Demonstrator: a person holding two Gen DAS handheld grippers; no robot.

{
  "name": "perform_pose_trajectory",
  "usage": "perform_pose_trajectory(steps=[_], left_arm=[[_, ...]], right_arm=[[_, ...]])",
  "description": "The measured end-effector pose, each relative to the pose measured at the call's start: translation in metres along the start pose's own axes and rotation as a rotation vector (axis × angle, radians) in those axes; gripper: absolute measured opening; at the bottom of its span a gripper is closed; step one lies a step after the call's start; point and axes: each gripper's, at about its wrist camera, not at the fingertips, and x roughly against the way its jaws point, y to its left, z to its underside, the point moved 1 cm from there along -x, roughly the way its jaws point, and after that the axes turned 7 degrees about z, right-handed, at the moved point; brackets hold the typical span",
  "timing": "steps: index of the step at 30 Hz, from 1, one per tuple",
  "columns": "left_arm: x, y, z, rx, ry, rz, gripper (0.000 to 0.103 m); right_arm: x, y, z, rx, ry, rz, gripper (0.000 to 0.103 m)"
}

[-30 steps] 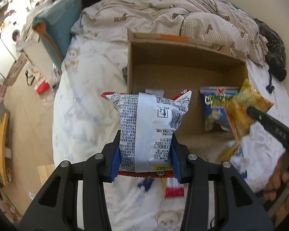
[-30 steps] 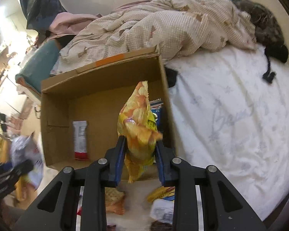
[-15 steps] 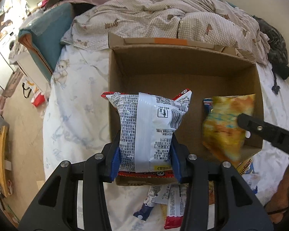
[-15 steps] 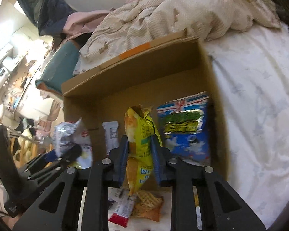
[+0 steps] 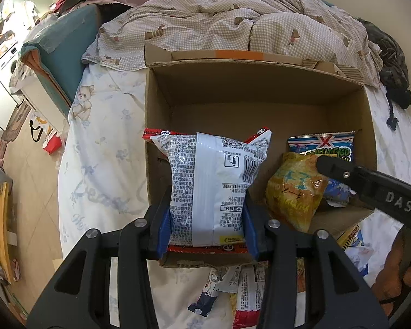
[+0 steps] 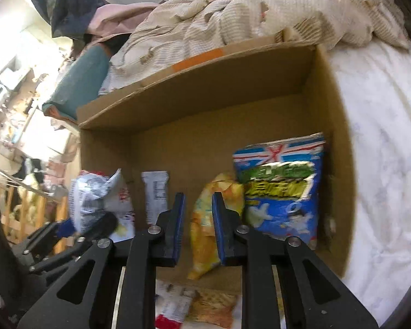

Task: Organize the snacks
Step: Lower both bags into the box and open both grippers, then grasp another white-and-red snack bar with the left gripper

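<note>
Yellow bag (image 6: 208,219) now inside box (image 6: 339,142); right gripper (image 6: 196,213) closed.

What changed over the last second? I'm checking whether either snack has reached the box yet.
Both grippers came forward and down over the cardboard box. The right gripper, its jaws just closing, carried the yellow bag inside, beside the blue bag. The left gripper kept its grip on the white packet. Box and blue bag stayed put.

White printed snack bag (image 5: 211,189) upright; yellow bag (image 6: 208,219) tilted, apparently inside cardboard box (image 5: 249,87).
</note>
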Motion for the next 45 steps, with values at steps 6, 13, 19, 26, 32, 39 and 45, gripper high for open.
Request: perform_pose_trajectory(steps=[6, 13, 19, 26, 32, 39, 45], left_arm=[[-0.001, -0.001, 0.001, 0.013, 0.002, 0.021, 0.041], [-0.008, -0.002, 0.004, 0.013, 0.043, 0.045, 0.071], [-0.006, -0.001, 0.003, 0.039, 0.045, 0.076, 0.079], [0.002, 0.006, 0.004, 0.057, 0.028, 0.087, 0.079], [0.025, 0.015, 0.009, 0.092, -0.021, 0.090, 0.079], [0.055, 0.026, 0.024, 0.123, -0.059, 0.083, 0.090], [0.068, 0.033, 0.047, 0.145, -0.036, 0.065, 0.091]], right_arm=[[0.005, -0.003, 0.000, 0.002, 0.000, -0.007, 0.021], [-0.025, 0.000, 0.010, 0.071, 0.145, 0.112, 0.021], [-0.050, -0.006, 0.016, 0.029, 0.219, 0.099, 0.021], [-0.024, -0.011, 0.005, 0.000, 0.163, 0.025, 0.021], [0.005, -0.021, 0.002, -0.043, 0.110, -0.032, 0.025], [0.034, -0.027, 0.020, -0.069, 0.076, -0.034, 0.046], [0.060, -0.033, 0.041, -0.102, 0.033, -0.023, 0.067]])
